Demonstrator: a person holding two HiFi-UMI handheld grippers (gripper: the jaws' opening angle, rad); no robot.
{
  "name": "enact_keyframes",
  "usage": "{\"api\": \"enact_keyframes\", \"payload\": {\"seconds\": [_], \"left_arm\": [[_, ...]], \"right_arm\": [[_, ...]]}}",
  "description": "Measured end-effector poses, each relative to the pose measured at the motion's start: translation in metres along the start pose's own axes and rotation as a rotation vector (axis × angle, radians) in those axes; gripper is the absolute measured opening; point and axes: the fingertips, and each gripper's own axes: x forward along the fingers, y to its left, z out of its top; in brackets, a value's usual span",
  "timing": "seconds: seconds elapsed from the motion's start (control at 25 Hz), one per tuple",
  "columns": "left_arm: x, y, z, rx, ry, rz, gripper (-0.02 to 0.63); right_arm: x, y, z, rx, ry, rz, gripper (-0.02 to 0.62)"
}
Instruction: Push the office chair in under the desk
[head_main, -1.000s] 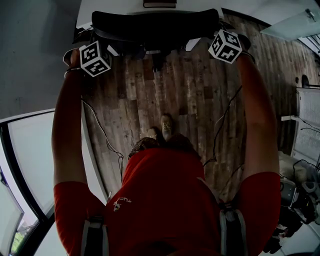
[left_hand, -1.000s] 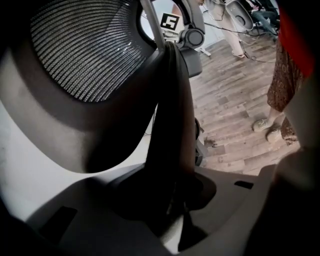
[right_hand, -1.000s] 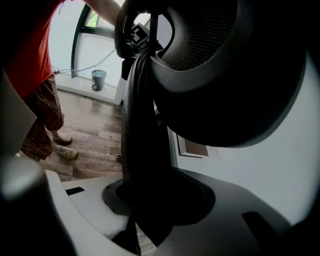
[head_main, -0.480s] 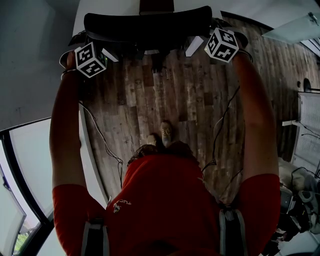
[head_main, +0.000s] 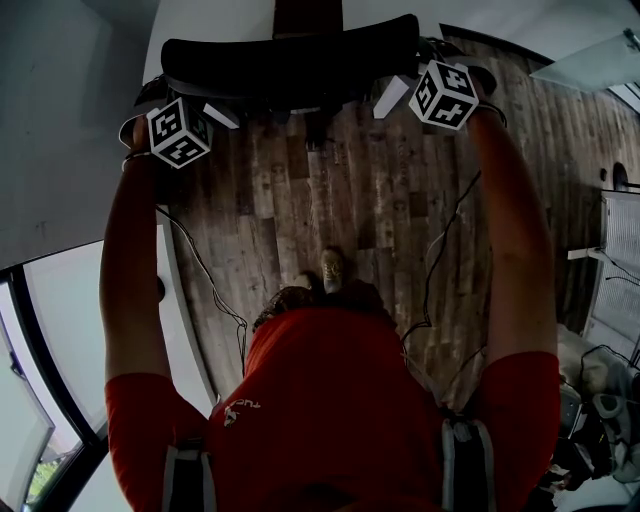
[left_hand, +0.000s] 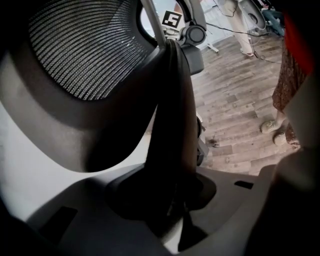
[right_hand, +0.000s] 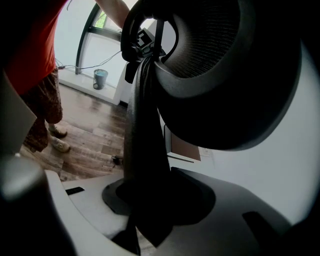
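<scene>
Grippers sit nearest: left gripper (left_hand: 170, 195) and right gripper (right_hand: 145, 200) each clamp a side edge of the office chair's backrest (head_main: 290, 60) (one per end, neither arm nearer). The backrest's long axis runs crosswise between them, and the desk (head_main: 215, 18) lies just beyond, so I judge the push goes straight away from the person.

Ahead blocked by chair backrest (head_main: 290, 65), desk (head_main: 200, 20) beyond; wood floor (head_main: 380, 200) behind open.
</scene>
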Motion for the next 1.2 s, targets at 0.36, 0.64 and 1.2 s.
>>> {"api": "enact_keyframes", "payload": {"seconds": [0.36, 0.64, 1.2], "left_arm": [[-0.002, -0.003, 0.003, -0.036, -0.004, 0.014, 0.164], [-0.016, -0.002, 0.005, -0.080, -0.013, 0.077, 0.261], [-0.102, -0.011, 0.030, -0.362, -0.200, 0.232, 0.268]], "right_arm": [[0.001, 0.001, -0.005, 0.027, 0.024, 0.005, 0.184], [-0.013, -0.001, -0.009, 0.037, 0.061, -0.020, 0.267], [-0.092, 0.015, 0.017, 0.258, -0.050, -0.137, 0.268]]}}
